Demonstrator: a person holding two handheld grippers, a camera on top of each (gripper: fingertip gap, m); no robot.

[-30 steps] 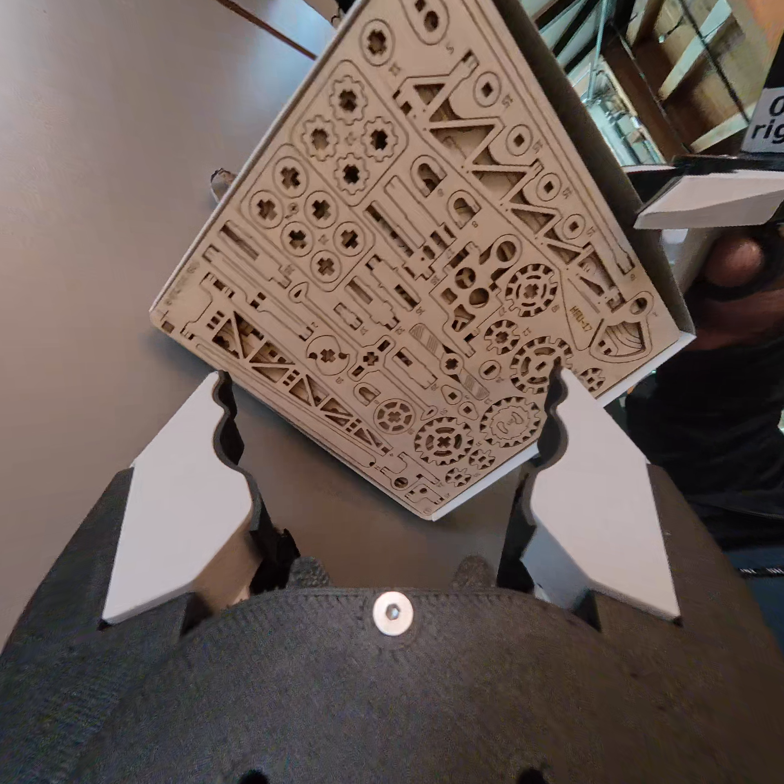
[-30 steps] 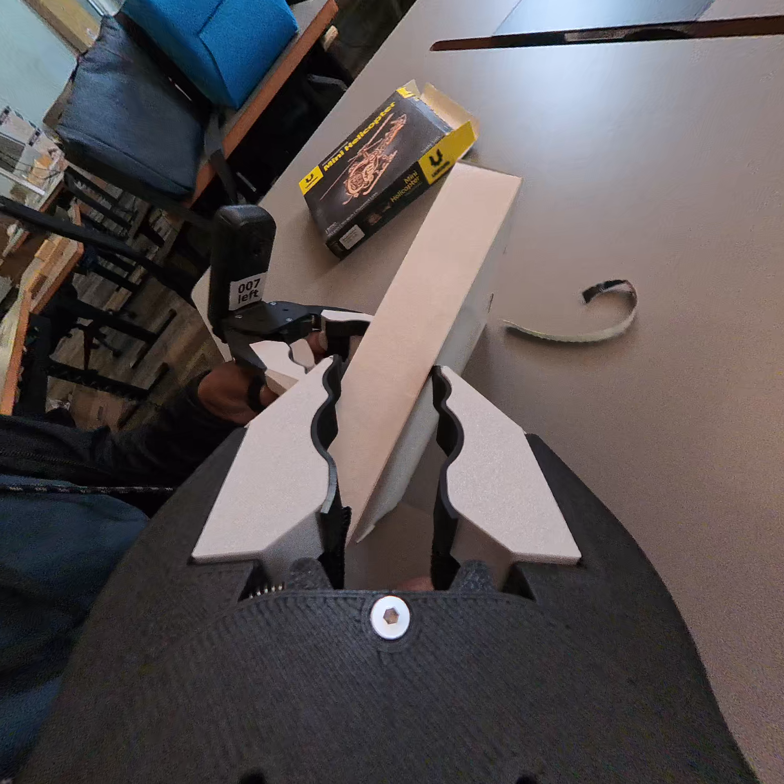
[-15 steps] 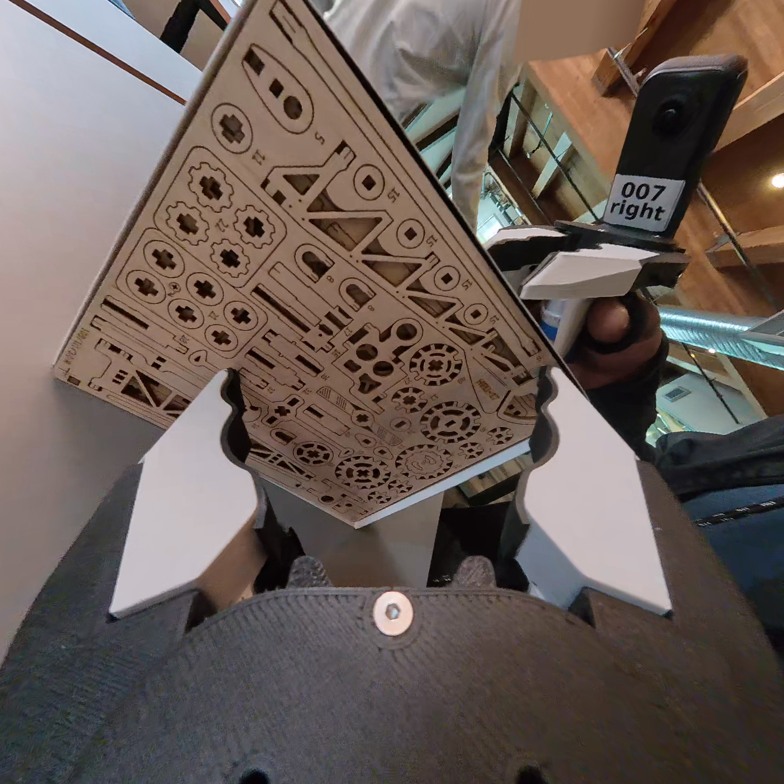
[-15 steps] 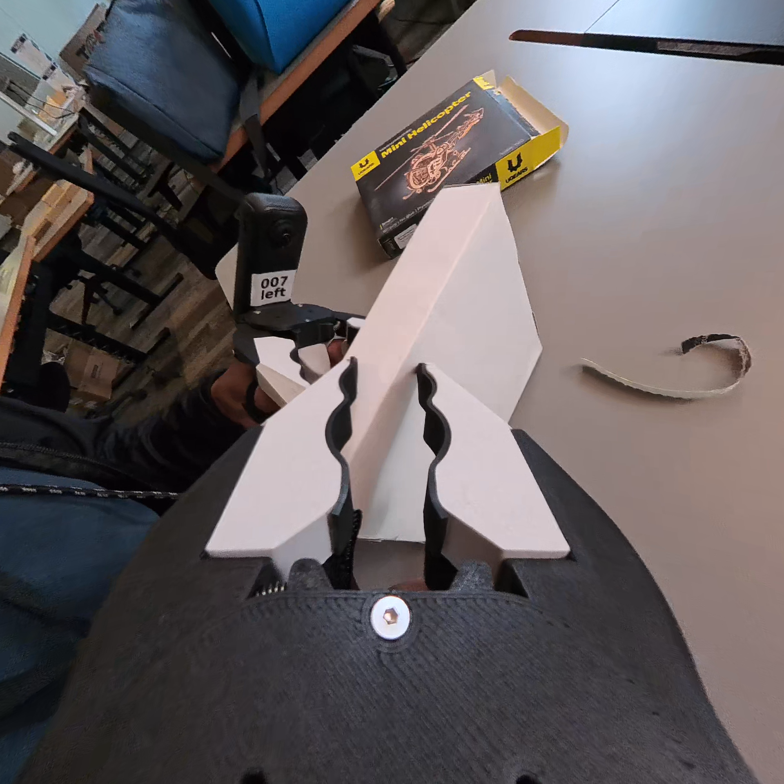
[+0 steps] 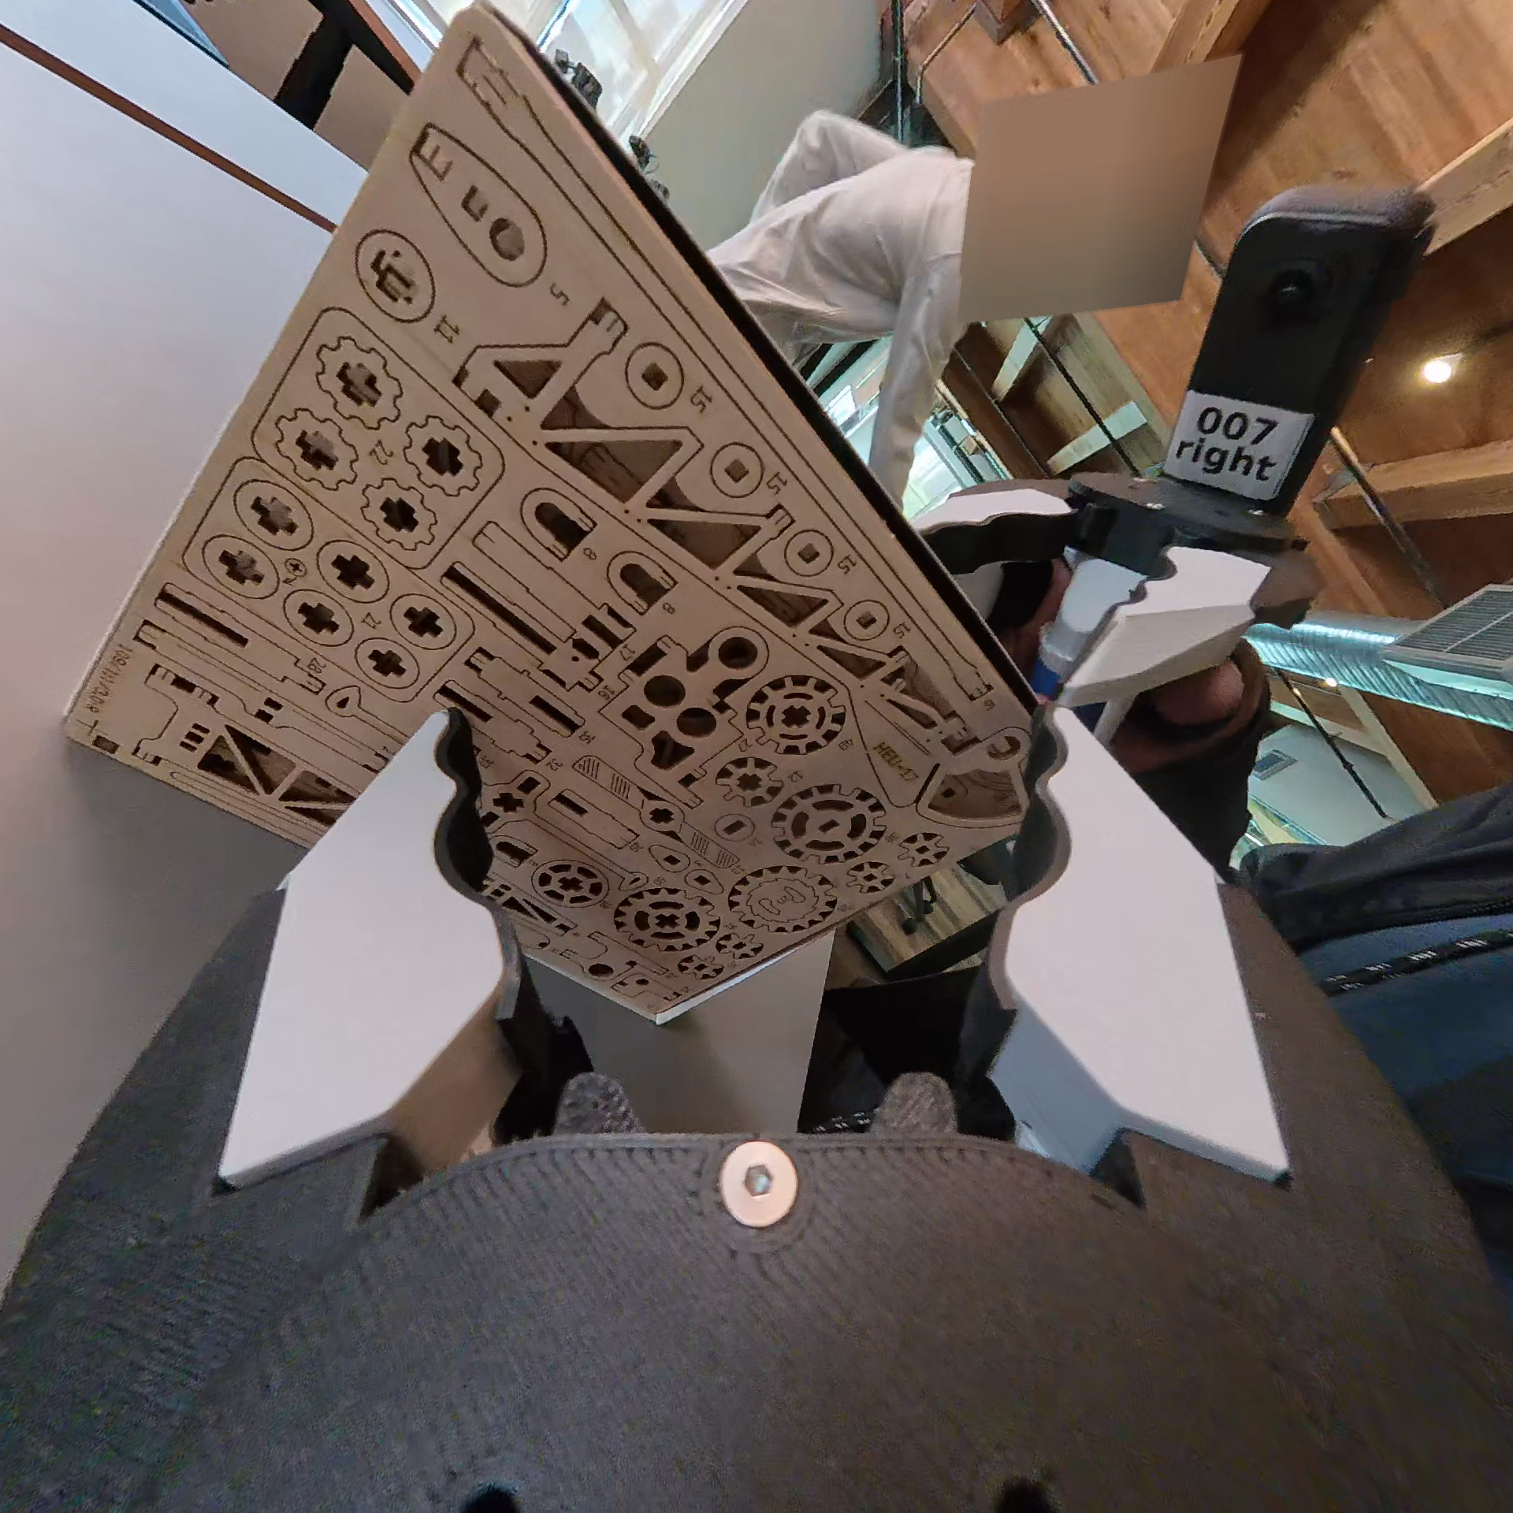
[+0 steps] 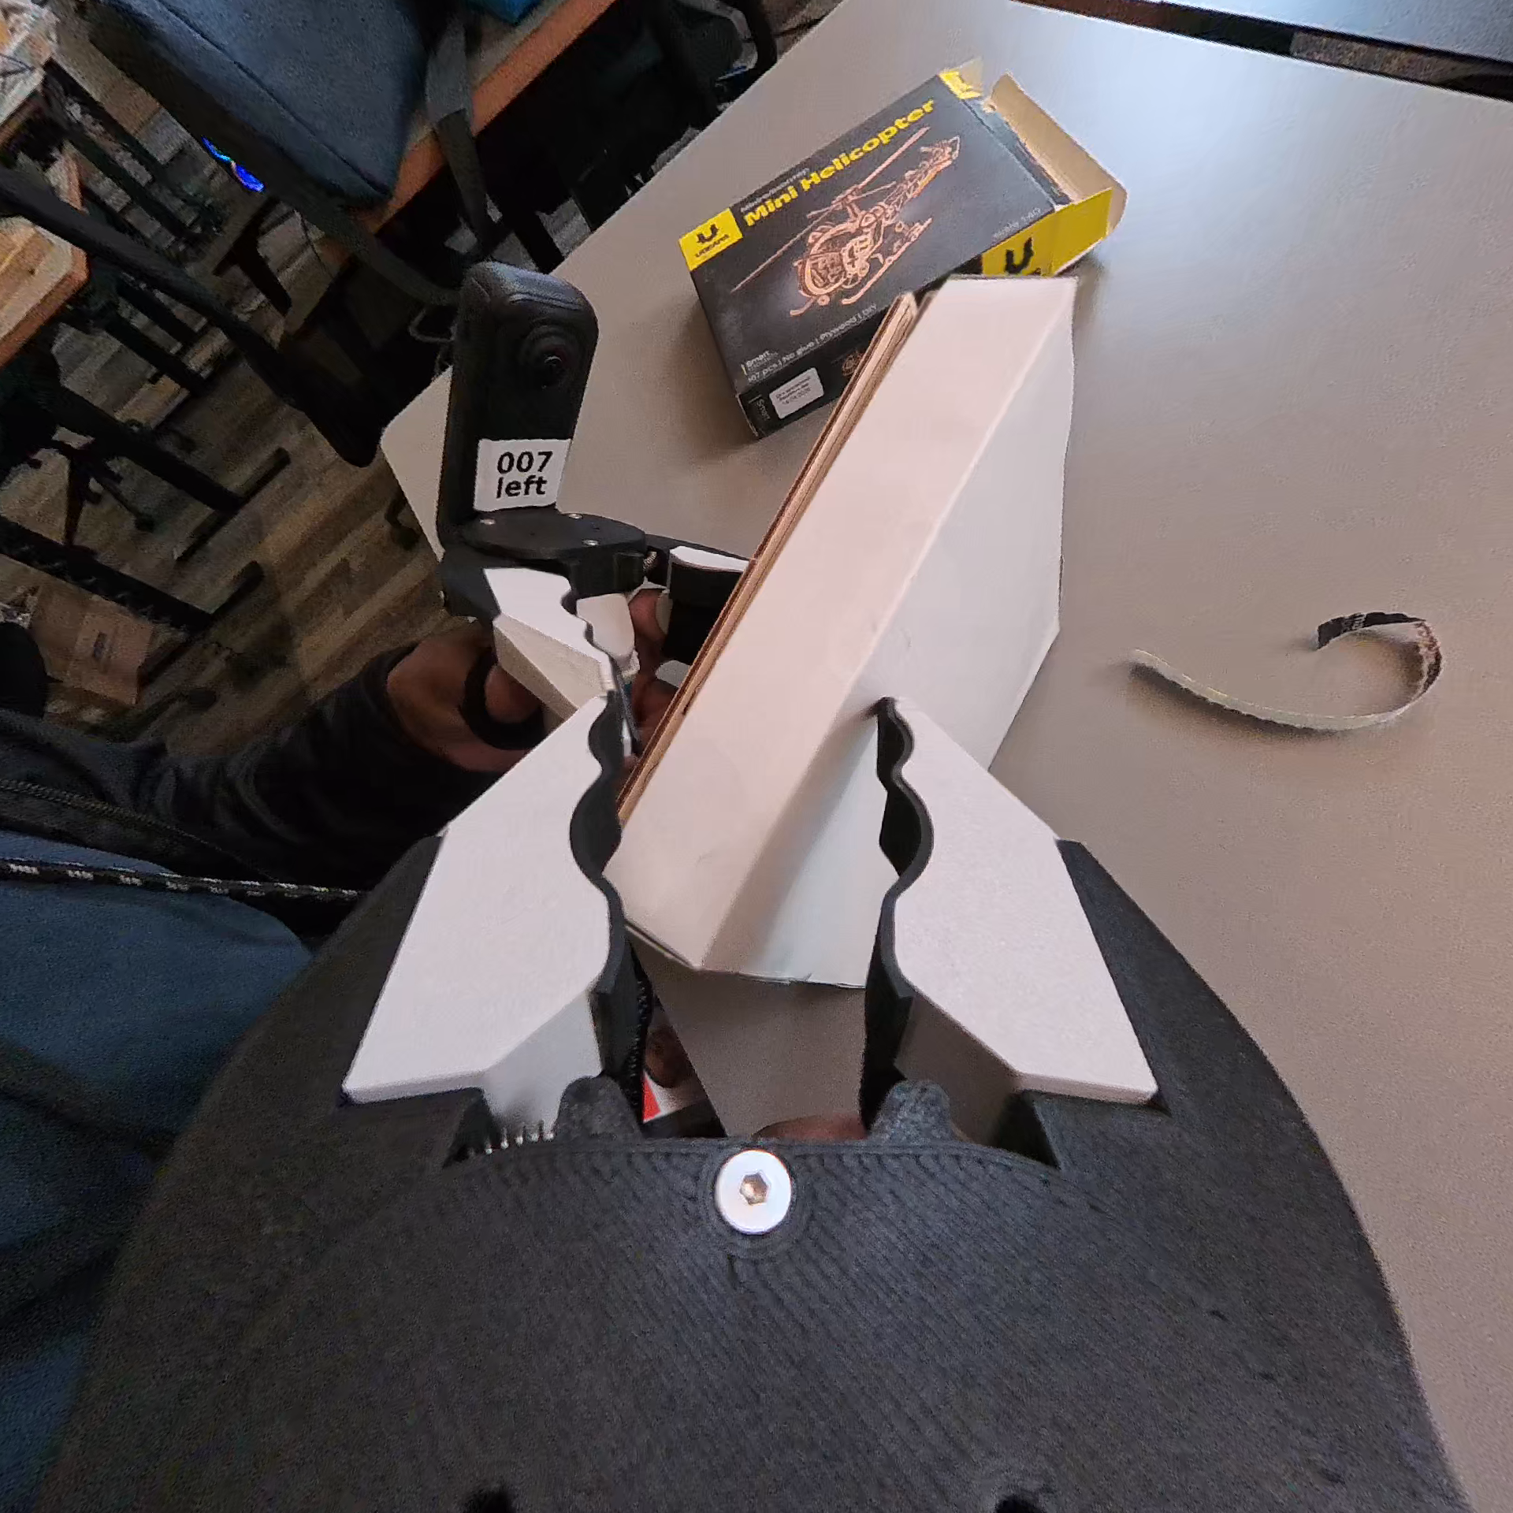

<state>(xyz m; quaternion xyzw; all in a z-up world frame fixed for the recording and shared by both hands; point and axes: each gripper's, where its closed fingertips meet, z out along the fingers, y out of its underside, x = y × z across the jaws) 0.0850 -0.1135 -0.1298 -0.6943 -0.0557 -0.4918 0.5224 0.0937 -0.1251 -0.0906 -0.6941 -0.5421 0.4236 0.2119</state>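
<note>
A white cardboard tray (image 6: 860, 573) holding laser-cut wooden sheets (image 5: 573, 573) stands tilted on one edge on the grey table (image 6: 1269, 409). My right gripper (image 6: 745, 706) is shut on the tray's near corner. One finger is against the wooden side and the other against the white back. It also shows in the left wrist view (image 5: 1023, 606) at the sheet's right corner. My left gripper (image 5: 749, 719) is wide open, and the sheet's lower corner sits between its fingers without being clamped. It also shows in the right wrist view (image 6: 655, 622), beside the tray's wooden face.
A black and yellow box (image 6: 884, 237) with an open flap lies on the table beyond the tray. A curled torn strip (image 6: 1310, 704) lies to the right. The table edge and chairs (image 6: 246, 123) are at the left. A person in a white shirt (image 5: 860, 246) is in the background.
The tray has been tipped up steeper on its edge. My right gripper's jaws stand wider apart than before, still around the tray. My left gripper stays open near the lower corner.
</note>
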